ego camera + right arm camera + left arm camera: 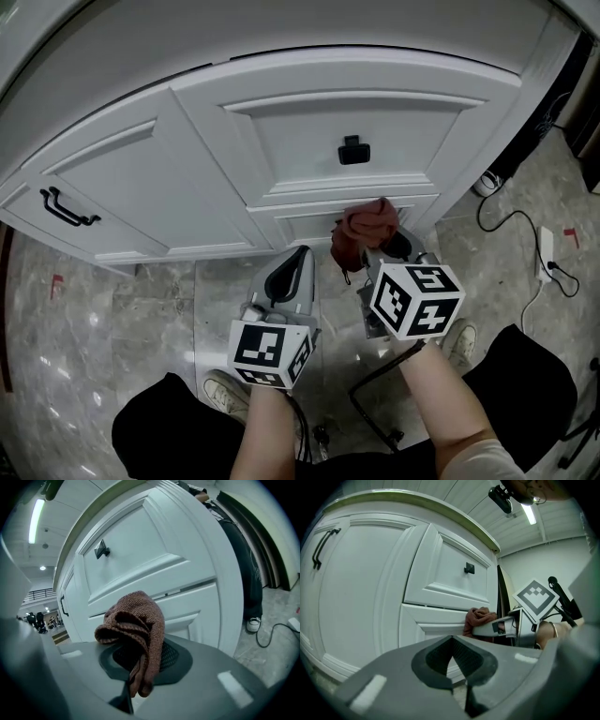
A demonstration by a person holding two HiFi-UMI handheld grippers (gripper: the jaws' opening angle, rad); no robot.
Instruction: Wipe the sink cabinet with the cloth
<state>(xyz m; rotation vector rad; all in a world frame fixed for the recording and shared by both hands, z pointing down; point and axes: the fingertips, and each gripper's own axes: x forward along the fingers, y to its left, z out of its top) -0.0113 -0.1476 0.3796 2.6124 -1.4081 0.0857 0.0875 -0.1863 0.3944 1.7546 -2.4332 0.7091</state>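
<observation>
- Two grippers; R gripper (pixel 382 251) clenched on cloth (pixel 366 223), wad bunched past its tips.
- Cloth dead ahead of R fingers, up against cabinet (pixel 309 141), low on its front; looks touching.
- L gripper (pixel 292 267) closed, empty, just beside R, farther from the cabinet.

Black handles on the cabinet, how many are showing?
2: a bar handle on the left door, a square knob on the upper middle panel. More may sit out of view.
</observation>
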